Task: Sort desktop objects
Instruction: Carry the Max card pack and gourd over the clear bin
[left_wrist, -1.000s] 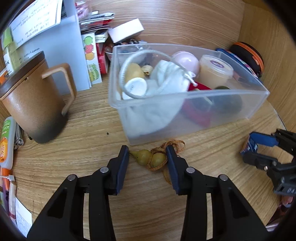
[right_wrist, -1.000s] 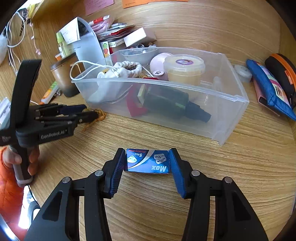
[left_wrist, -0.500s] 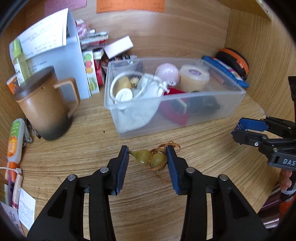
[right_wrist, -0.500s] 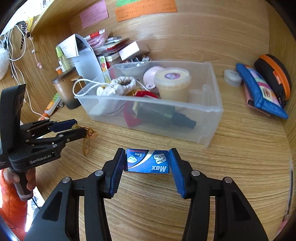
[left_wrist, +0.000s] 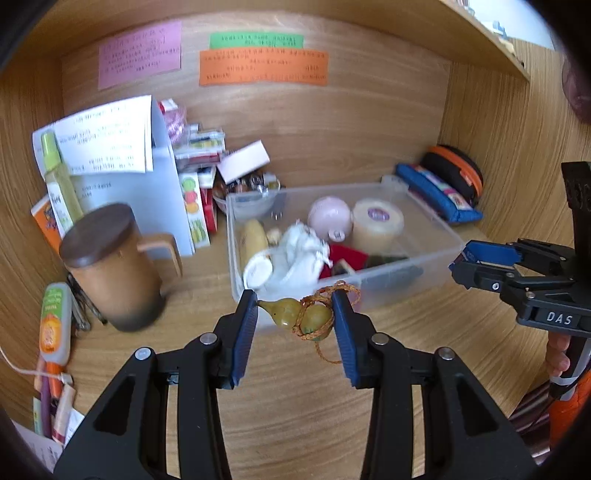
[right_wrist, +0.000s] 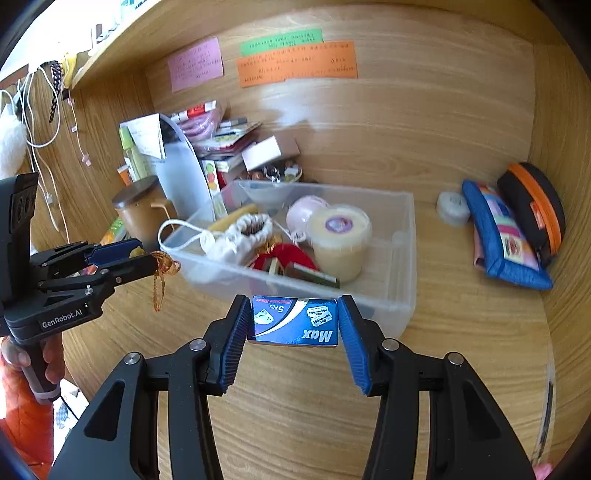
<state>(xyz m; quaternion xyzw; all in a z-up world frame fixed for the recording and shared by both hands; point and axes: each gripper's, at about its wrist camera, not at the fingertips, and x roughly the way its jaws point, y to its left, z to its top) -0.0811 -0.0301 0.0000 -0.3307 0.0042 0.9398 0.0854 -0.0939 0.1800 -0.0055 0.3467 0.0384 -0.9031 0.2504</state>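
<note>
My left gripper (left_wrist: 295, 314) is shut on a small olive gourd charm (left_wrist: 299, 317) with an orange cord, held in the air in front of the clear plastic bin (left_wrist: 436, 236). My right gripper (right_wrist: 295, 314) is shut on a blue "Max" razor-blade box (right_wrist: 295, 323), lifted above the desk near the bin's front wall (right_wrist: 399, 295). The left gripper also shows in the right wrist view (right_wrist: 122, 258), with the cord hanging from it. The right gripper shows at the right of the left wrist view (left_wrist: 476, 262). The bin holds a white pouch, a pink ball, a lidded tub and several other items.
A brown lidded mug (left_wrist: 110, 266) stands left of the bin. A white file holder (left_wrist: 147, 192) and small boxes stand at the back left. A blue pouch (right_wrist: 506, 236) and a black-orange case (right_wrist: 535, 206) lie at the right wall. Tubes lie at the far left (left_wrist: 55, 325).
Both grippers have risen and pulled back from the desk with their objects, so the bin now looks lower and farther, and the notes on the back wall have come into view.
</note>
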